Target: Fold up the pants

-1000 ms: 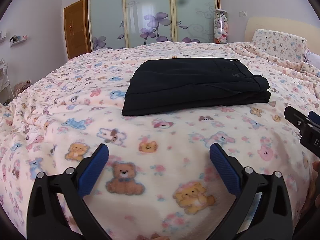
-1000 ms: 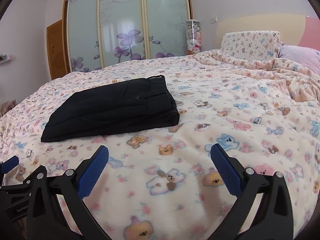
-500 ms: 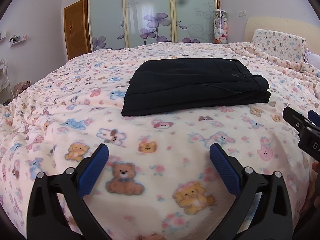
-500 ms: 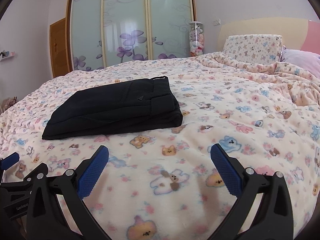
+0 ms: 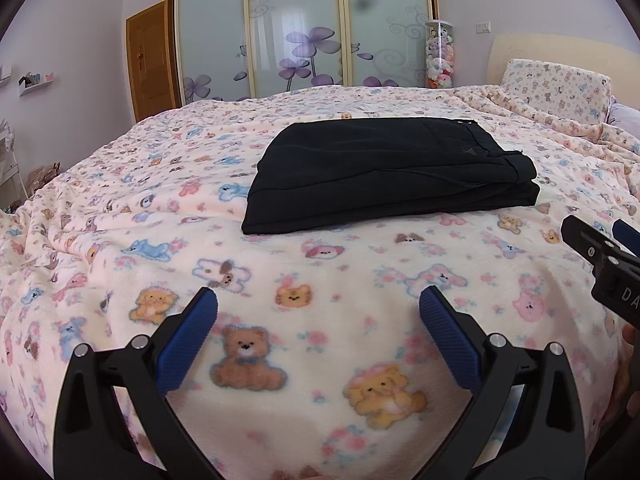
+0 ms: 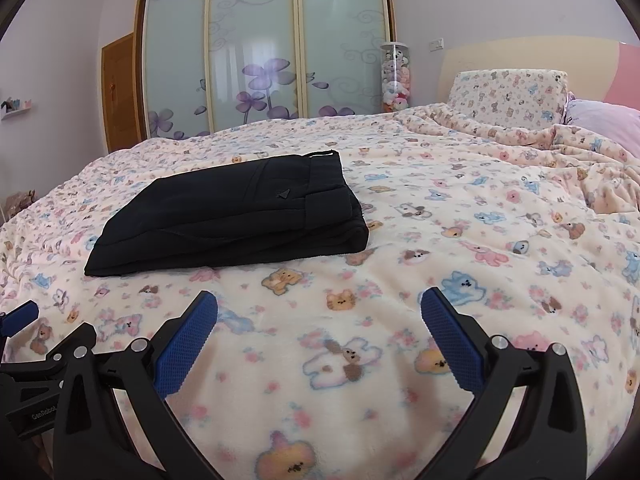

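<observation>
On the left, above the near edge of the bed (image 5: 120,200), the left gripper (image 5: 318,312) hovers with its jaws spread wide and nothing between them. Beyond it, in the middle of the teddy-bear blanket (image 6: 460,240), the black pants (image 5: 384,172) lie folded into a flat, neat stack, well apart from both tools. To the right, the right gripper (image 6: 319,314) hangs over the blanket, its jaws likewise spread and empty. A patterned pillow (image 6: 508,92) leans at the headboard, far right.
</observation>
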The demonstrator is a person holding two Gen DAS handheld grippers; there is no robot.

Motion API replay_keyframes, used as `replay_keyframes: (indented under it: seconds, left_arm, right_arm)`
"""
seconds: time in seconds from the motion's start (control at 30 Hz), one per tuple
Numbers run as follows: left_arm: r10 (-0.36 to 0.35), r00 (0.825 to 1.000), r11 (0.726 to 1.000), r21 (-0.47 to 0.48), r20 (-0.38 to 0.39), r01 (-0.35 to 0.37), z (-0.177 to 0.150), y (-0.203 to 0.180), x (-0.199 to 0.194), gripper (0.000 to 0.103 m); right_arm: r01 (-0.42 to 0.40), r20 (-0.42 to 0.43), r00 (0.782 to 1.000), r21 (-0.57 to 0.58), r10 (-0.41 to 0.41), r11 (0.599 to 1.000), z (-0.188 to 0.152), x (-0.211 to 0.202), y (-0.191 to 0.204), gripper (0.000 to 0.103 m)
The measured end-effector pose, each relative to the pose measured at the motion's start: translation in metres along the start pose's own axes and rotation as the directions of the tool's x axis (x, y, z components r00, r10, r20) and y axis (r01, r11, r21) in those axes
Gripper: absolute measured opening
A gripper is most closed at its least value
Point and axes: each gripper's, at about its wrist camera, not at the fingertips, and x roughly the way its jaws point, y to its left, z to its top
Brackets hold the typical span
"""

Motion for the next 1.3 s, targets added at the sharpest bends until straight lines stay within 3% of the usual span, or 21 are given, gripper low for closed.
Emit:
replay_keyframes:
  seconds: [1.3]
  left_arm:
    - [0.007, 1.000, 1.000, -0.001, 0.007, -0.007, -0.0008, 0.0002, -0.0018, 0.101]
  right_arm:
    - [-0.005, -0.011, 1.000, -0.003, 0.005, 1.000, -0.0019, 0.0050, -0.0008, 0.102]
